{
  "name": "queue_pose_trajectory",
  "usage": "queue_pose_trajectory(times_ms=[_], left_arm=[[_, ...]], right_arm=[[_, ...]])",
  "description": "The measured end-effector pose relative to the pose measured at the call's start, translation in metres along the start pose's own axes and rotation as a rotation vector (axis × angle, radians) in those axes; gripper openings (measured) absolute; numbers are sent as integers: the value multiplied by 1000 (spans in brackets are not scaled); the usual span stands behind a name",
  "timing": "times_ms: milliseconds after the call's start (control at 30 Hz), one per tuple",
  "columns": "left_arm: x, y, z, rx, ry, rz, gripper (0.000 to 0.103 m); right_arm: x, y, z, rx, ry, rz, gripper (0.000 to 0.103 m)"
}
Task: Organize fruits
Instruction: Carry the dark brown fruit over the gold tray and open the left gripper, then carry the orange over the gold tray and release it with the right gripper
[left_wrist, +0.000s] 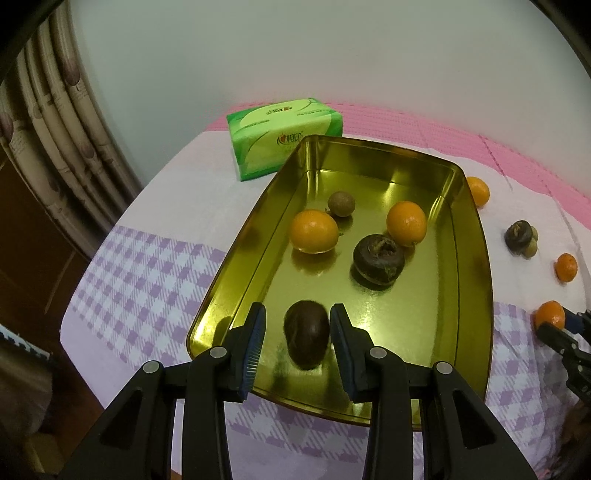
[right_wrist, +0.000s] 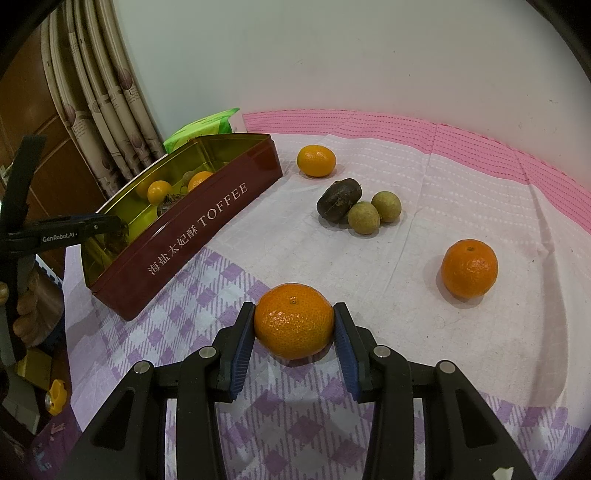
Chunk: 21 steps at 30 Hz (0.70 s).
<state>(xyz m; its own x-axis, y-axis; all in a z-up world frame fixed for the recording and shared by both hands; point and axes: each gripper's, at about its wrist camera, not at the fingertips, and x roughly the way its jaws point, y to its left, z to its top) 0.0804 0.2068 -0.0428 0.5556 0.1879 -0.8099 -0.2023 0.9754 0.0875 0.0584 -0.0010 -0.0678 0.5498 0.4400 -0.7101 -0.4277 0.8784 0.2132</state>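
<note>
**Both hands loaded: one fruit going into the tin, one about to follow**

Checked purple-and-white cloth over the table (right_wrist: 480, 369), pink mat at the back edge, pale wall behind, curtain (left_wrist: 55, 122) far left.

Left to right:

- Green tissue pack (left_wrist: 284, 136) sits just behind the tin, not part of the job.
- Gold-lined toffee tin (left_wrist: 476, 266) holds two oranges, a small tan fruit (left_wrist: 341, 203) and a dark wrinkled fruit (left_wrist: 378, 259).
- Left hand-held gripper (left_wrist: 297, 334) is over the near end of the tin. A dark oval fruit (left_wrist: 307, 338) sits between the pads: the right pad touches it, a thin gap shows on the left, so I can't tell if it's clamped or let go. It looks to be resting on the tin floor, or very nearly.
- Right hand-held gripper (right_wrist: 294, 321) is closed on an orange (right_wrist: 293, 320), both pads pressing its sides, low over the cloth just right of the tin.
- Loose on the cloth further right: another orange (right_wrist: 316, 160) near the tin's far corner, a dark fruit (right_wrist: 339, 199) touching two tan ones, and one more orange (right_wrist: 469, 267) well apart.

Step, my read: left drop-off, right pickup made.

Next: free the left pads fully and back out without rolling the fruit. Then lift the right orange over the tin wall into bare floor; the two hand-held grippers would crowd the same end.
</note>
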Motion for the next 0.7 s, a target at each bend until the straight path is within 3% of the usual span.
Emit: queue_pose_trajectory(times_ms=[267, 467, 700], left_arm=[[-9, 2, 0, -16, -1, 26, 41], [-33, 3, -1, -46, -22, 21, 54], [-72, 5, -11, -112, -23, 43, 77]], right_arm=[[0, 0, 0, -1, 0, 0, 38], [0, 0, 0, -1, 1, -2, 38], [2, -1, -1, 3, 7, -5, 38]])
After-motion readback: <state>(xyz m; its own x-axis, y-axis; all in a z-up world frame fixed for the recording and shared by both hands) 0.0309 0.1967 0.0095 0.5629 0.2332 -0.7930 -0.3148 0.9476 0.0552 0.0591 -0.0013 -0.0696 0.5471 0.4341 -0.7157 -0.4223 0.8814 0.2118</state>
